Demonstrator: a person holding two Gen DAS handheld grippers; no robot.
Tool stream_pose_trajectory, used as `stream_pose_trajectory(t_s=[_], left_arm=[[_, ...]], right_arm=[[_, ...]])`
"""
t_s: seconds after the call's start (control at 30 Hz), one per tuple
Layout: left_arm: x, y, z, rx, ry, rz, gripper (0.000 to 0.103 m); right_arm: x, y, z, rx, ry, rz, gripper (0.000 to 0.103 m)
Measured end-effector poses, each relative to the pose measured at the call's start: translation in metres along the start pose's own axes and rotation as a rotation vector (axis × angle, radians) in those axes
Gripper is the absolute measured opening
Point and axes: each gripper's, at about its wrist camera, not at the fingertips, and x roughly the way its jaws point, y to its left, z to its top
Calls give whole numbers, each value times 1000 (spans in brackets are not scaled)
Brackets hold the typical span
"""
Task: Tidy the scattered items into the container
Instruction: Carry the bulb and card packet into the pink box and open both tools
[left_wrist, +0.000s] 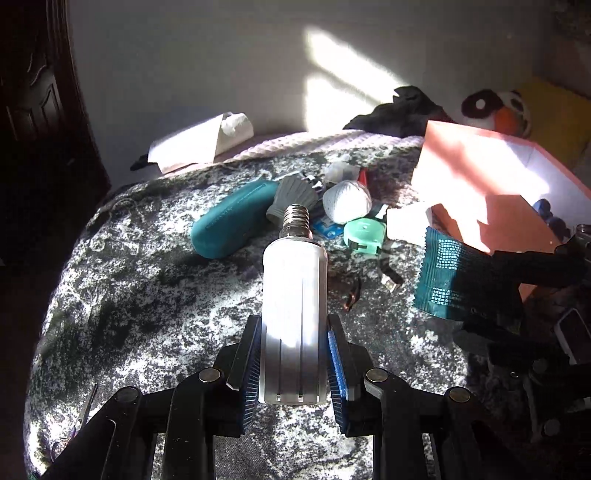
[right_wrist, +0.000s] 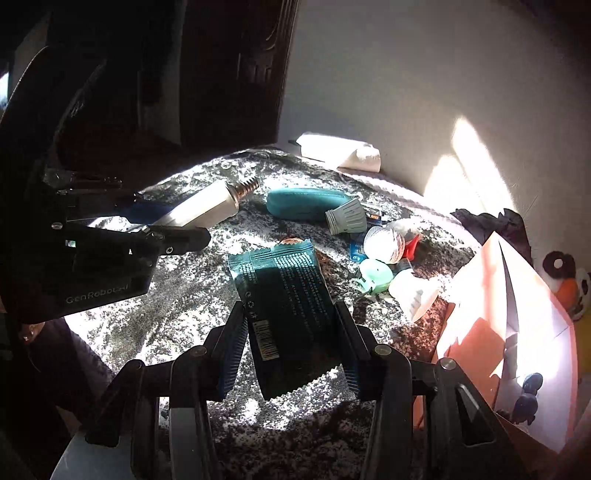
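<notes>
My left gripper (left_wrist: 294, 363) is shut on a white tube-shaped light bulb (left_wrist: 294, 295) with a screw base, held above the speckled bed cover; it also shows in the right wrist view (right_wrist: 207, 206). My right gripper (right_wrist: 291, 354) is shut on a dark teal snack packet (right_wrist: 284, 306), also seen in the left wrist view (left_wrist: 448, 280). The pink open box (left_wrist: 491, 184) stands at the right (right_wrist: 506, 306), with a dark blue item (right_wrist: 528, 397) inside. A teal case (left_wrist: 231, 218), grey bulb (left_wrist: 293, 194), white yarn ball (left_wrist: 347, 201) and mint tape measure (left_wrist: 364, 230) lie ahead.
The mottled bed cover (left_wrist: 155, 314) ends at a wall behind. A white folded paper (left_wrist: 199, 142), black cloth (left_wrist: 402, 110) and plush toy (left_wrist: 498, 109) lie along the far edge. Scissors (left_wrist: 83, 413) lie at lower left. A dark door is at left.
</notes>
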Motion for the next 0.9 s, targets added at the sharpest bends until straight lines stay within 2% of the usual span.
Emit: stream_pose_trajectory(t_s=[0.23, 0.47, 0.73, 0.9], left_arm=[[-24, -52, 32, 57, -73, -59, 28], [-29, -122, 73, 127, -130, -135, 28], [-3, -213, 112, 219, -131, -217, 28], [32, -258, 128, 255, -84, -230, 28]], right_arm=[[-64, -33, 0, 63, -98, -105, 48], [-127, -93, -15, 185, -179, -225, 48], [-174, -173, -44, 338, -238, -388, 48], [-175, -230, -60, 437, -229, -443, 48]])
